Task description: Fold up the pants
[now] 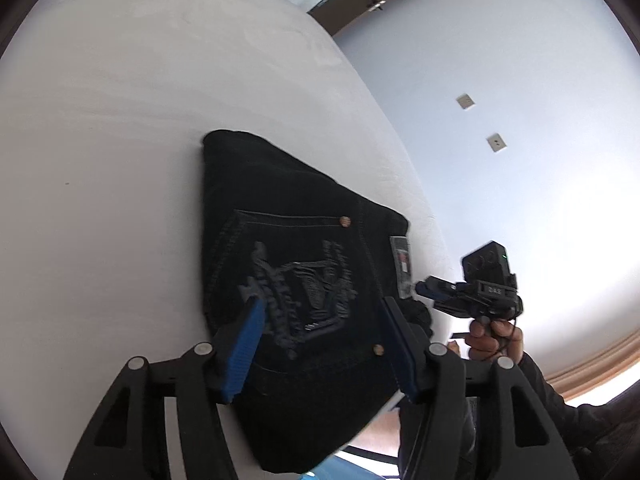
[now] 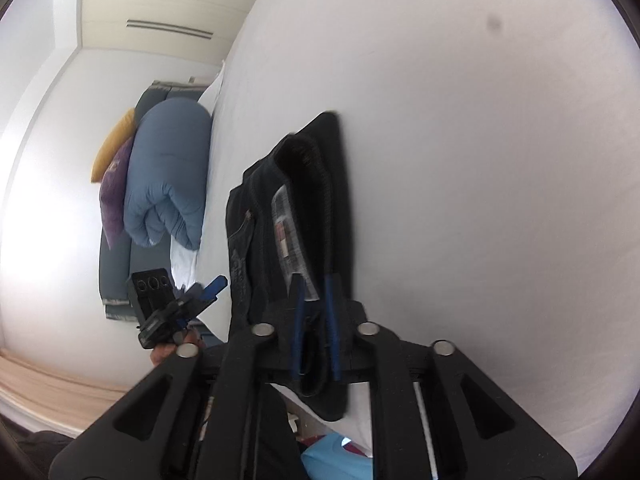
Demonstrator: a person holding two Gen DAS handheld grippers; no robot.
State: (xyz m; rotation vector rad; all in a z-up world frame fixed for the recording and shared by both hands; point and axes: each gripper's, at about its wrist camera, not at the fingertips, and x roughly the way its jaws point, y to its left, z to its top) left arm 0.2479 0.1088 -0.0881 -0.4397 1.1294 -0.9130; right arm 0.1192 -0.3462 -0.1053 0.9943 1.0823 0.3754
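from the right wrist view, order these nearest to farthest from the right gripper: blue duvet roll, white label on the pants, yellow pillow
1. white label, on the pants, just ahead of the right gripper.
2. blue duvet roll, off to the left beyond the bed edge.
3. yellow pillow, farthest left, behind the roll.

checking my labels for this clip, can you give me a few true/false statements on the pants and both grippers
1. The left gripper is open. True.
2. The right gripper is wide open and clear of the cloth. False: its fingers are nearly together with an edge of the pants between them.
3. The pants are light blue. False: they are black.
4. The pants lie on a white bed. True.
5. A blue duvet is bundled beyond the bed. True.
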